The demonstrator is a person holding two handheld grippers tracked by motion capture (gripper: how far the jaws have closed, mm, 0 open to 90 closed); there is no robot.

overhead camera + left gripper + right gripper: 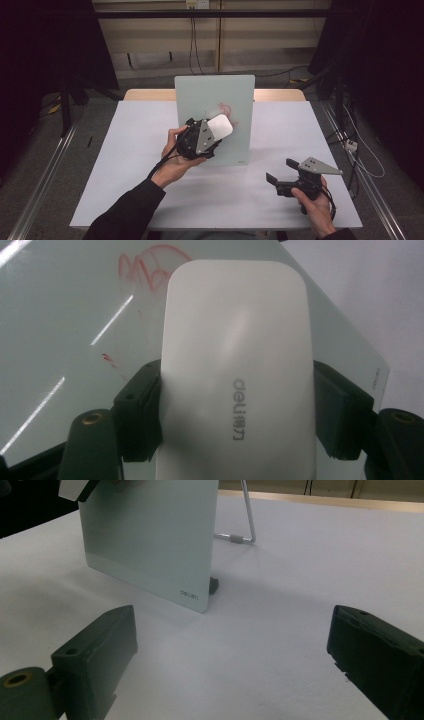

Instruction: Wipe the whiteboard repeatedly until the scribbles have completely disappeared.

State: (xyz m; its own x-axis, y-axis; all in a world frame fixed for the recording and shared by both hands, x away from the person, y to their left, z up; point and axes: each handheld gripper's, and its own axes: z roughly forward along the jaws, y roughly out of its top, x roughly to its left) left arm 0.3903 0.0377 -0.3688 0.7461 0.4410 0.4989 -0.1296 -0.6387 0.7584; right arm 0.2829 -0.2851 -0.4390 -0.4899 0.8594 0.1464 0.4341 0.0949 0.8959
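Table: white top across the middle and lower part of the high view; it carries the board and lies under both my hands.
Board: pale green glass panel standing near upright at the centre of the high view, on a wire stand seen behind it at the top centre of the right gripper view; printed brand mark at its lower corner.
Red marks: scribbled lines on the board face, upper centre-left in the left gripper view; a few small red flecks lower down at its left.
Left claw: in my left hand, centre of the high view, in front of the board; its two pads are pinched on the long sides of the eraser.
Eraser: white rounded block with grey brand lettering, centre of the left gripper view, held against or just off the board face below the red marks; whether it touches I cannot tell.
Right claw: in my right hand, lower right of the high view, over the table and well apart from the board; its pads are spread wide with nothing between them.
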